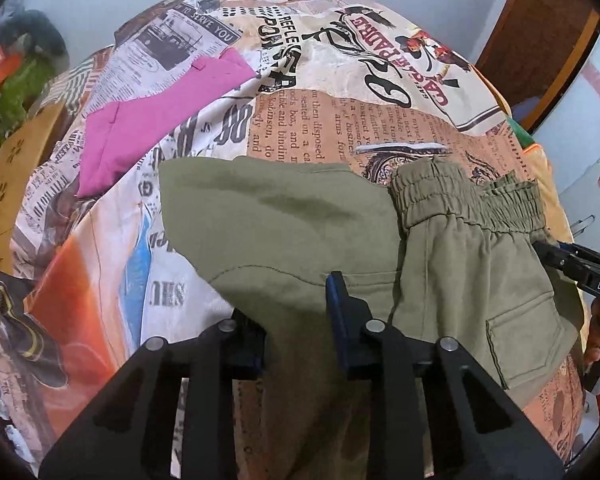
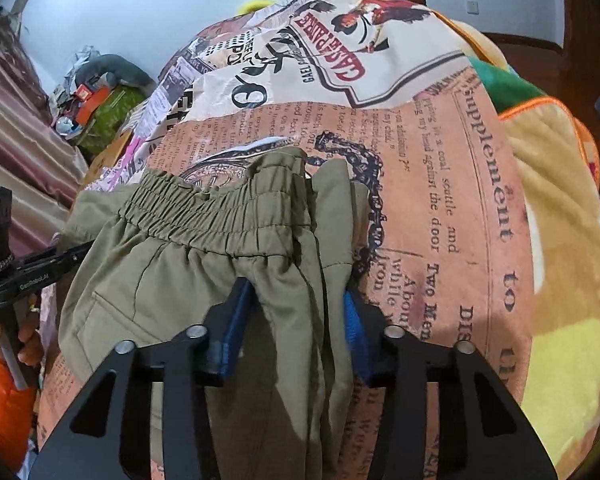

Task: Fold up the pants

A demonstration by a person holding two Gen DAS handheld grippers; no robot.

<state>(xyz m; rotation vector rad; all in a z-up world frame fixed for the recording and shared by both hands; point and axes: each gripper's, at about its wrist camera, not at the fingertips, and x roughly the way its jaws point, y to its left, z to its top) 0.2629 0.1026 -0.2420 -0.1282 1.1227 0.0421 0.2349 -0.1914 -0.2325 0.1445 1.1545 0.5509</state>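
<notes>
Olive green pants (image 1: pixel 300 220) lie on a bed with a newspaper-print cover (image 1: pixel 340 92). Their elastic waistband (image 1: pixel 468 196) is bunched at the right in the left wrist view. My left gripper (image 1: pixel 296 316) has its blue pads on either side of a fold of the pant fabric, with cloth between the jaws. My right gripper (image 2: pixel 296 316) straddles a bunch of cloth just below the waistband (image 2: pixel 220 216), with the pants (image 2: pixel 172 292) between its blue pads. Each gripper shows in the other's view, the right (image 1: pixel 572 268) and the left (image 2: pixel 40 264).
A folded pink garment (image 1: pixel 160 116) lies on the bed cover beyond the pants, to the left. A yellow and orange blanket (image 2: pixel 560 240) lies to the right. Clutter and a cardboard box (image 1: pixel 16 172) sit off the bed's left side.
</notes>
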